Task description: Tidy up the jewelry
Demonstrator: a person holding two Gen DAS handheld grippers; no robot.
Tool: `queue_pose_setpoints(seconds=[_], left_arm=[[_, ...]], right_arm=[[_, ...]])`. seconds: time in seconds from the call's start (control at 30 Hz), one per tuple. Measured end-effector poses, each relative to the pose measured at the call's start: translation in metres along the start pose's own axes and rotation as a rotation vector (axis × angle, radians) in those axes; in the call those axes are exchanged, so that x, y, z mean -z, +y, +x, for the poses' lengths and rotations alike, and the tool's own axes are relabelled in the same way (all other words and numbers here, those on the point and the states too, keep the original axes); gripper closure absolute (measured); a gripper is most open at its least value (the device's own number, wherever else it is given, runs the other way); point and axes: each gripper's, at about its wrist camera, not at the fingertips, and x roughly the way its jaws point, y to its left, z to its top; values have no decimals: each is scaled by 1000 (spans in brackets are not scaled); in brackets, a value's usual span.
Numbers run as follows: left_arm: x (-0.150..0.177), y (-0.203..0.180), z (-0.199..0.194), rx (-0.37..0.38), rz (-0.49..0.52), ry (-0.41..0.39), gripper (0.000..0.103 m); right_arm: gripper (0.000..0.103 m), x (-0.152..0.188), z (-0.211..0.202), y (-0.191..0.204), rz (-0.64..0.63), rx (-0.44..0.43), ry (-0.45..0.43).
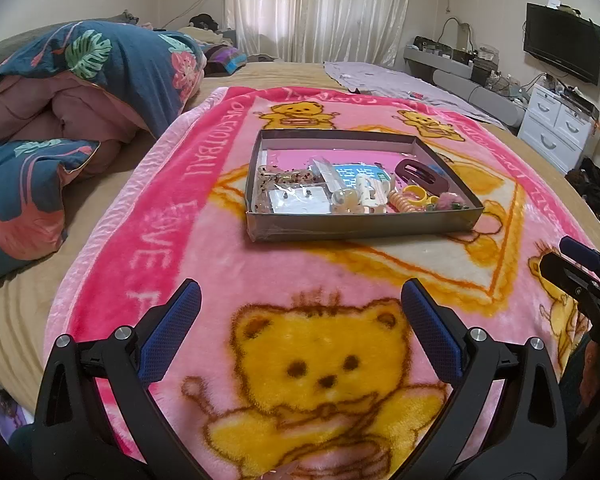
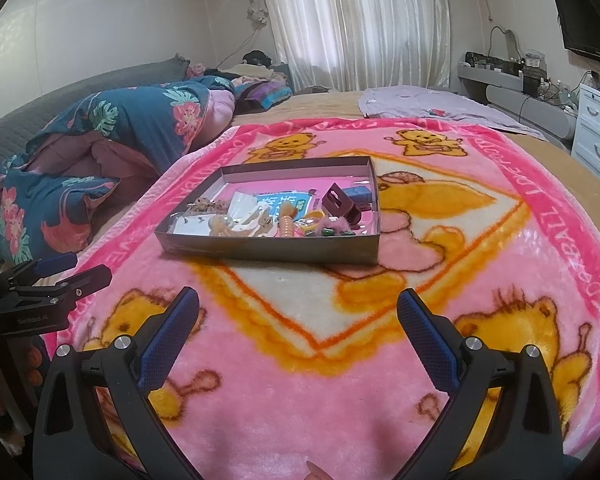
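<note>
Jaws released on both sides: the left gripper (image 1: pixel 300 300) hangs spread wide over the pink bear-print blanket (image 1: pixel 340 276), its blue pads (image 1: pixel 432 332) clear of the fabric and holding nothing, while the right gripper (image 2: pixel 298 308) is parted the same way above the same blanket — neither touches the jewelry.

Ahead of both, well apart from the fingertips, a shallow grey cardboard tray (image 1: pixel 364 226) sits flat on the blanket. The jewelry is gathered along its near wall: a white card of small earrings (image 1: pixel 298 202) toward the left corner, a beaded piece (image 1: pixel 278 178) just behind it, a cream hair clip (image 1: pixel 366 194) near the middle, a coiled peach hair tie (image 1: pixel 404 202) and a yellow ring (image 1: pixel 416 192) to the right, and a maroon claw clip (image 1: pixel 418 172) behind them. A blue printed packet (image 1: pixel 356 174) lies under the pile on the tray's pink floor.

In the right wrist view the left gripper (image 2: pixel 66 268) shows at the left edge, low over the blanket's border.

Beyond the blanket, a floral quilt (image 1: pixel 112 64) lies bundled on the bed — white curtains (image 1: pixel 320 4) and a wall-mounted television (image 1: pixel 562 42) behind.
</note>
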Motion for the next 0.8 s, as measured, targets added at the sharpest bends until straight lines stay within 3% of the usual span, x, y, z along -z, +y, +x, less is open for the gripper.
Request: queue_pose_setpoints(seconds=[0.8], left_arm=[[0,0,-2,-4,8,5,9]], right_arm=[[4,1,0,0,3,0,7]])
